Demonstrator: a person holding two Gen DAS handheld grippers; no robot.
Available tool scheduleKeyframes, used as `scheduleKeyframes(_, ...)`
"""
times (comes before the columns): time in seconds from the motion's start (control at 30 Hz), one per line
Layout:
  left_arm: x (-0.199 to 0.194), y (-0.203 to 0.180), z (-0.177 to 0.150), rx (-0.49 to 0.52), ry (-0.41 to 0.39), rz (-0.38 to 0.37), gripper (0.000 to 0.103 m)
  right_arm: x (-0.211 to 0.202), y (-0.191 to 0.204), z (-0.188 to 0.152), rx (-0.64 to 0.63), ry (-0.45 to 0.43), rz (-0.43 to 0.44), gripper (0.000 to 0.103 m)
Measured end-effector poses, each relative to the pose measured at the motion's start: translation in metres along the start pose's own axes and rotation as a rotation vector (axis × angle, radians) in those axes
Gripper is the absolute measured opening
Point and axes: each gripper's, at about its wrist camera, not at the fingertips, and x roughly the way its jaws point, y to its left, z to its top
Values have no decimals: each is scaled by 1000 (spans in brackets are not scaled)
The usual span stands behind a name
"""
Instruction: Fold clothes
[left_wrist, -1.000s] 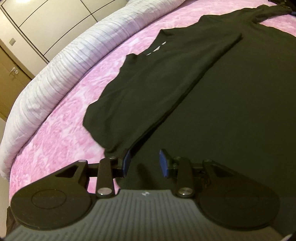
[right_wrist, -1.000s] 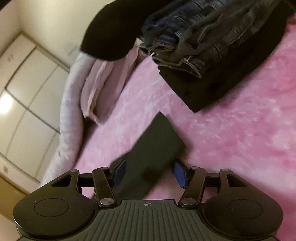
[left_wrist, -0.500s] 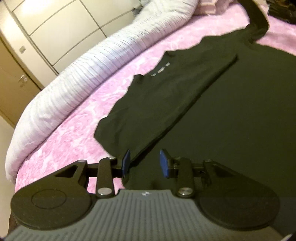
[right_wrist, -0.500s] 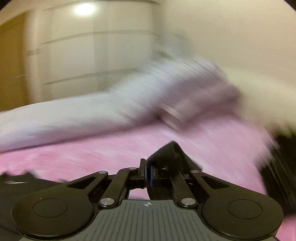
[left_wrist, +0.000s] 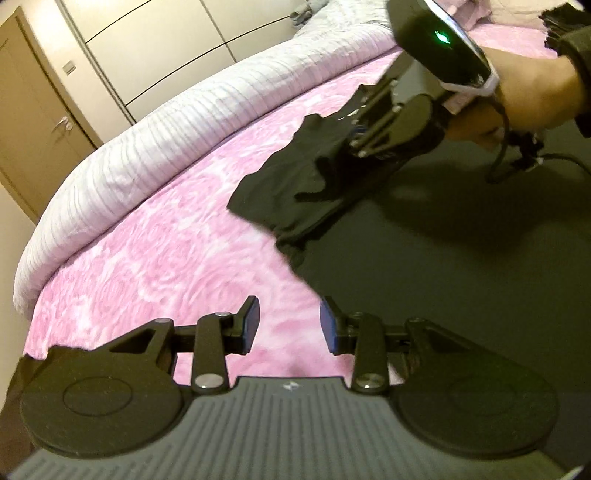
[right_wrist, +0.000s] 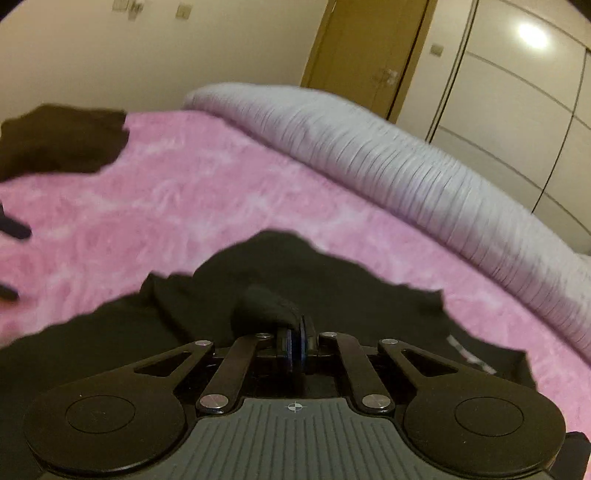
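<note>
Now the right gripper (right_wrist: 293, 341) has its fingers pressed together on a pinch of the black shirt (left_wrist: 461, 266), which a second ago lay flat and is rumpling up ahead of them. That suggests a fold being drawn across. The left gripper (left_wrist: 290, 325) hangs spread and empty over the fuzzy pink blanket (left_wrist: 177, 258), the soft matte shirt just beyond its right finger.

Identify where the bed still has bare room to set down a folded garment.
Free: the pink blanket between the rolled white duvet and the black shirt. Crowded: the shirt's far side, where the right gripper pinches its sleeve.
</note>
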Motion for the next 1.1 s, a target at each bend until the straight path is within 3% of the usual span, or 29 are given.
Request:
scheduleKeyframes(0.13, 2, 6, -6, -37, -13, -8, 31, -26, -12, -21, -21, 36, -38, 3)
scheduleKeyframes(0.2, 2, 6, -6, -46, -24, -13, 31, -40, -20, -33, -32, 53, -58, 11)
scheduleKeyframes(0.27, 5, 6, -3, -51, -38, -22, 31, -54, -27, -44, -42, 70, -79, 40)
scheduleKeyframes(0.33, 8, 3, 3, -53, -57, -32, 31, -68, -35, -55, -53, 87, -99, 54)
scheduleKeyframes(0.5, 18, -5, 32, -36, -108, -65, 32, -104, -53, -83, -79, 130, -150, 56)
scheduleKeyframes(0.67, 48, -32, 70, 88, -136, -82, 41, -131, -107, -130, 3, 241, -320, 57)
scheduleKeyframes(0.87, 114, -66, 97, 346, -88, 54, 41, -130, -159, -165, 140, 263, -402, 58)
scheduleKeyframes(0.93, 130, -69, 100, 409, -64, 79, 34, -125, -170, -171, 141, 253, -412, 58)
scheduleKeyframes(0.97, 134, -68, 100, 432, -63, 87, 16, -124, -173, -172, 127, 243, -415, 58)
scheduleKeyframes(1.0, 133, -67, 100, 443, -88, 114, 10, -123, -177, -174, 112, 233, -418, 58)
scheduleKeyframes(1.03, 132, -65, 101, 454, -113, 141, 9, -122, -181, -176, 97, 222, -422, 58)
scheduleKeyframes(1.1, 128, -63, 102, 452, -156, 167, 6, -125, -186, -181, 22, 220, -543, 58)
